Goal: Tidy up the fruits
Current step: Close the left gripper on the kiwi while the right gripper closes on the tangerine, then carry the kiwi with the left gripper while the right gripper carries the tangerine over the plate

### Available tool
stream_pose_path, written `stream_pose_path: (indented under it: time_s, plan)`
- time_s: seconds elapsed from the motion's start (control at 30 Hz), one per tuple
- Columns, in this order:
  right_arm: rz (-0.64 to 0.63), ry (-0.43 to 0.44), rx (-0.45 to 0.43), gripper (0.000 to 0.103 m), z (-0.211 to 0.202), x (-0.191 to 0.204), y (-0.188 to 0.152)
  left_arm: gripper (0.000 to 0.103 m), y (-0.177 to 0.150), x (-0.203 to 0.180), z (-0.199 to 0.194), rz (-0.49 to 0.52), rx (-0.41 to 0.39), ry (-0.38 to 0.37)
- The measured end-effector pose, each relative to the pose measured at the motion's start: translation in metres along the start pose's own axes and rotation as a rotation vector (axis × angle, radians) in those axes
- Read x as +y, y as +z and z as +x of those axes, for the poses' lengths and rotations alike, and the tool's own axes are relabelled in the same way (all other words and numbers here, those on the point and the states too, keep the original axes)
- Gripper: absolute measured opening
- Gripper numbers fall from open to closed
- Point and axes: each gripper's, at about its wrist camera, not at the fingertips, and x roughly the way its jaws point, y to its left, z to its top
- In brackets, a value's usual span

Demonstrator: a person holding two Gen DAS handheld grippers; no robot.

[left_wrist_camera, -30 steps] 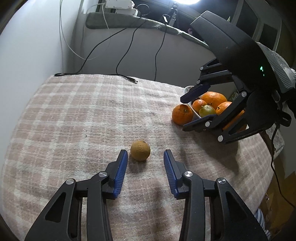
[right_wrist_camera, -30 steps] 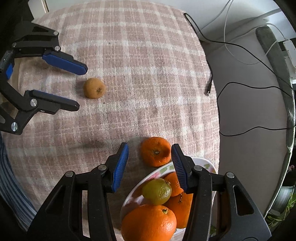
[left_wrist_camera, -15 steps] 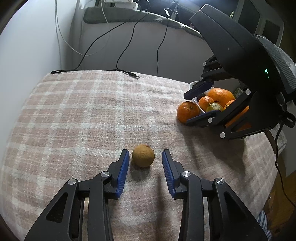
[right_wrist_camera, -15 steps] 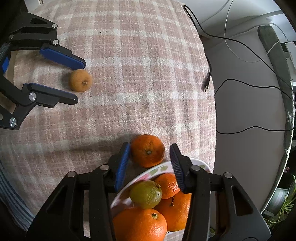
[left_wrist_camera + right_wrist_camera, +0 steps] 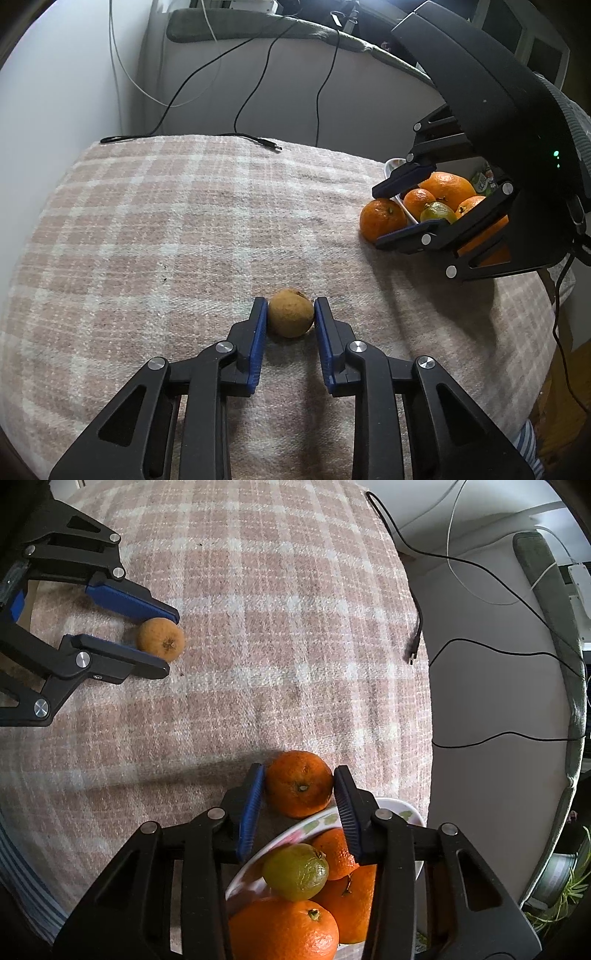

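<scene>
**Plaid cloth, two fruits bracketed, neither lifted**

Left wrist view: left claw [image 5: 290, 314] narrowed around a small brown fruit [image 5: 291, 313], blue pads touching or all but touching its sides, fruit resting on the plaid-covered surface [image 5: 166, 229]. Off to the right, right claw [image 5: 400, 208] straddling a loose orange [image 5: 382, 218] just beside the bowl [image 5: 392, 170].

Right wrist view: right claw [image 5: 298, 790] closed in on that loose orange [image 5: 299, 783], right pad at its skin, left pad perhaps a hair off; firm pinch not certain. Orange on the cloth, touching the bowl [image 5: 400, 810] rim or nearly so. Inside: several oranges and one green fruit [image 5: 295, 872].

Judged progress: most fruit already gathered, two pieces left outside. Remaining: secure both grips, lift, set each into the bowl.
</scene>
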Motion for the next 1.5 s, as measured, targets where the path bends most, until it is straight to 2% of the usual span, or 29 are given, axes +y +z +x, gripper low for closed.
stream_pose_path:
  time_s: [0.43,0.8,1.13,1.5]
  plan:
    - [0.074,0.003,-0.14,0.04,-0.049,0.009,-0.003,0.024,-0.005,-0.006,-0.025,0.007,-0.056,0.028]
    - [0.173,0.016,-0.265,0.04,-0.086,0.0,-0.033,0.024,0.012,-0.022,-0.045,0.042,-0.108,0.028]
    - [0.3,0.011,-0.366,0.04,-0.114,-0.019,-0.081,0.024,0.021,-0.048,-0.051,0.085,-0.136,0.021]
    - [0.479,0.0,-0.451,0.04,-0.123,-0.043,-0.144,0.024,0.032,-0.073,-0.049,0.109,-0.143,-0.014]
